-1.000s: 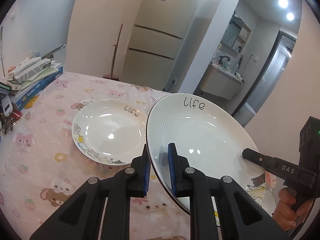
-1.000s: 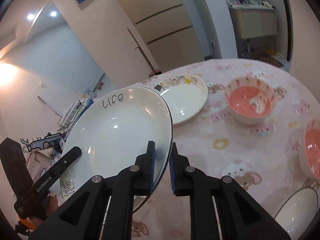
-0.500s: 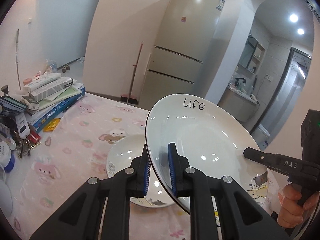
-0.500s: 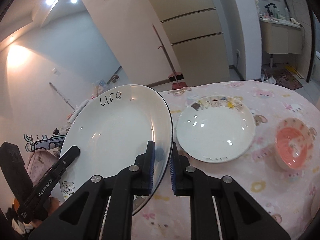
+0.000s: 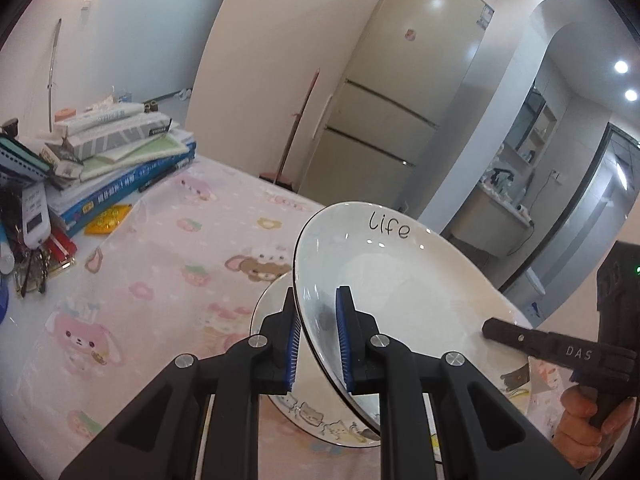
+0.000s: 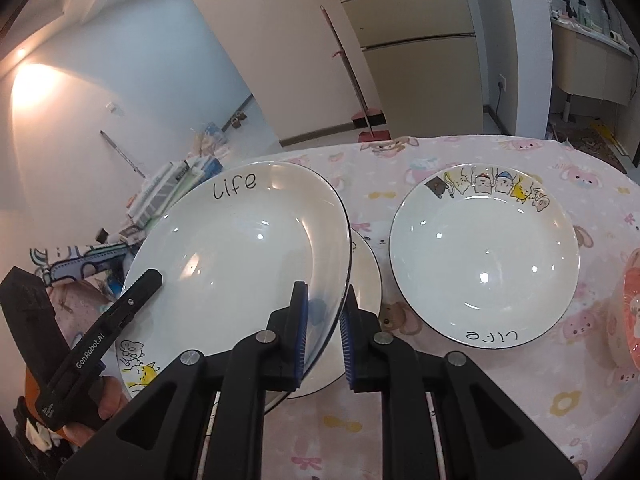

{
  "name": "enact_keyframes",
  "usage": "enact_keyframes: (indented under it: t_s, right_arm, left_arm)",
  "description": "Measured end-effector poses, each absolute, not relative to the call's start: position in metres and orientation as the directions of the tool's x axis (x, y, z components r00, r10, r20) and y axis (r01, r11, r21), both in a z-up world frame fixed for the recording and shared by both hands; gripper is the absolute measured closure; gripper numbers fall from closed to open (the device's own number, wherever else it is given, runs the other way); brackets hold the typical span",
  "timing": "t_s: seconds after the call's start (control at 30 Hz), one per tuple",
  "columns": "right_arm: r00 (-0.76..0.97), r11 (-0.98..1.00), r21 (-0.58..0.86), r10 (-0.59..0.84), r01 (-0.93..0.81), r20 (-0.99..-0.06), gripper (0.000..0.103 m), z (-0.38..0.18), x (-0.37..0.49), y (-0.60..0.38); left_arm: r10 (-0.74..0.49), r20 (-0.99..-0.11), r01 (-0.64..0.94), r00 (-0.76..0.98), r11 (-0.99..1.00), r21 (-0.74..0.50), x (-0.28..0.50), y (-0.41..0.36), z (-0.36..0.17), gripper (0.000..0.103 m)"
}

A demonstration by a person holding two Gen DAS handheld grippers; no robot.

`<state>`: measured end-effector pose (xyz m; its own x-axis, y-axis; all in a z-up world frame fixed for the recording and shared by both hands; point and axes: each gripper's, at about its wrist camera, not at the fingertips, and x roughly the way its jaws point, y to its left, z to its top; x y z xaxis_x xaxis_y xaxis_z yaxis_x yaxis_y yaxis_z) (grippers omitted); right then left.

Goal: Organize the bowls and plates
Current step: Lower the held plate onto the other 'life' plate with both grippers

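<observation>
Both the left gripper (image 5: 318, 336) and right gripper (image 6: 324, 330) clamp the tilted "Life" plate (image 6: 240, 264) above the table (image 5: 160, 264), largely hiding a second plate (image 5: 272, 300) beneath.

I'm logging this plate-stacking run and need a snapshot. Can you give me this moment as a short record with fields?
held item: white "life" plate, tilted, carried above the table
left gripper: shut on the plate's rim
right gripper: shut on the opposite rim
directly beneath: another plate lying flat, mostly hidden by the held one
beside it: third cartoon-rimmed plate, flat, apart from the others
bowl: pink bowl at the right wrist view's right edge
table edge: stack of books
surface: pink cartoon tablecloth
</observation>
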<state>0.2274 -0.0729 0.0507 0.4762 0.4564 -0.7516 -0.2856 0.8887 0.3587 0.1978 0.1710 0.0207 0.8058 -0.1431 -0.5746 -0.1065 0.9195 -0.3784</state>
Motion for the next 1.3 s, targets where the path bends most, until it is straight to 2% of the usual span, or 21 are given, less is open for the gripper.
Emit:
enact_keyframes:
  t_s: [0.2, 0.57, 0.7, 0.87, 1.3]
  right_arm:
    - [0.421, 0.9, 0.354, 0.433, -0.255, -0.797, 0.088, 0.022, 0.242, -0.071]
    - [0.374, 0.911, 0.335, 0.405, -0.239, -0.834, 0.088, -0.011, 0.25, -0.061]
    - [0.378, 0.913, 0.331, 0.401, -0.238, -0.834, 0.088, -0.012, 0.252, -0.063]
    - [0.383, 0.912, 0.324, 0.401, -0.253, -0.832, 0.087, -0.013, 0.254, -0.062]
    - [0.42, 0.922, 0.261, 0.365, -0.285, -0.831, 0.086, -0.01, 0.249, -0.056]
  left_arm:
    - [-0.156, -0.653, -0.144, 0.741, 0.912, -0.383, 0.215, 0.174, -0.008, 0.086]
    - [-0.156, -0.721, -0.185, 0.675, 0.91, -0.371, 0.233, 0.18, -0.038, 0.086]
    - [-0.136, -0.731, -0.173, 0.669, 0.928, -0.331, 0.233, 0.174, -0.037, 0.086]
    - [-0.155, -0.737, -0.183, 0.658, 0.916, -0.357, 0.235, 0.178, -0.042, 0.086]
    - [-0.134, -0.757, -0.181, 0.64, 0.931, -0.317, 0.234, 0.175, -0.037, 0.086]
